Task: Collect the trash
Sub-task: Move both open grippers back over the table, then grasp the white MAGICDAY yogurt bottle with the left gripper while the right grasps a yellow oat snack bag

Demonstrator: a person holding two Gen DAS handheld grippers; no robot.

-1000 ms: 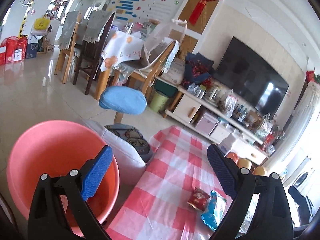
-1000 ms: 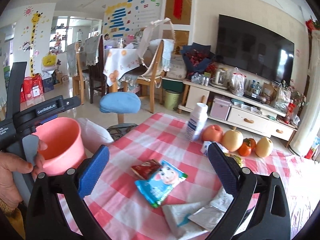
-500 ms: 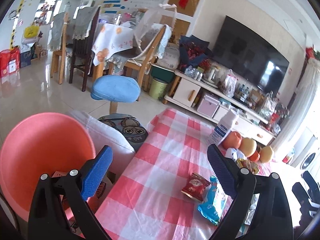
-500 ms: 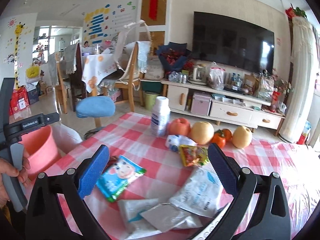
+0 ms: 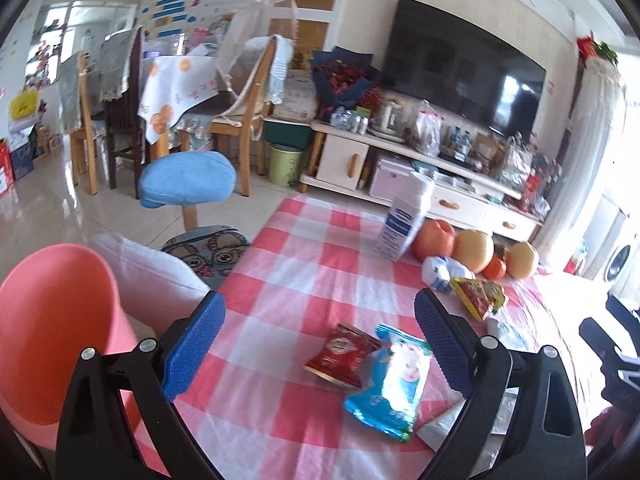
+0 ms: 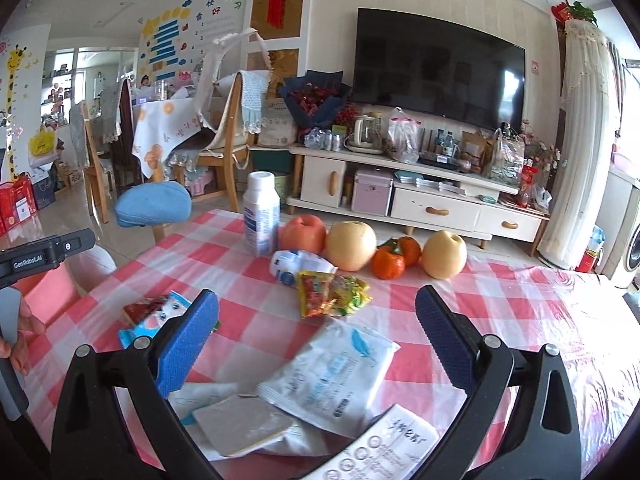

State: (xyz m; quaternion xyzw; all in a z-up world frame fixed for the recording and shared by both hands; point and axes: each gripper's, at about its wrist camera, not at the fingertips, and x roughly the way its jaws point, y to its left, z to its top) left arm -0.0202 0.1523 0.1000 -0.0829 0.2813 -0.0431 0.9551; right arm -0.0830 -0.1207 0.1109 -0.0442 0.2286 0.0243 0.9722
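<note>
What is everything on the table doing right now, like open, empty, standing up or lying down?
left hand-held gripper: open, empty
right hand-held gripper: open, empty
pink bucket: upright; no trash visible inside
white bottle: standing, capped
red snack packet: lying flat
blue snack packet: lying flat
white wipes pack: lying flat

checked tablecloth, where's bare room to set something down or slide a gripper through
The checked tablecloth is bare from its far corner down to the red snack packet, left of the white bottle. Another free patch lies right of the yellow pear. Crowded: the fruit row, and near wrappers around the white pouch.
</note>
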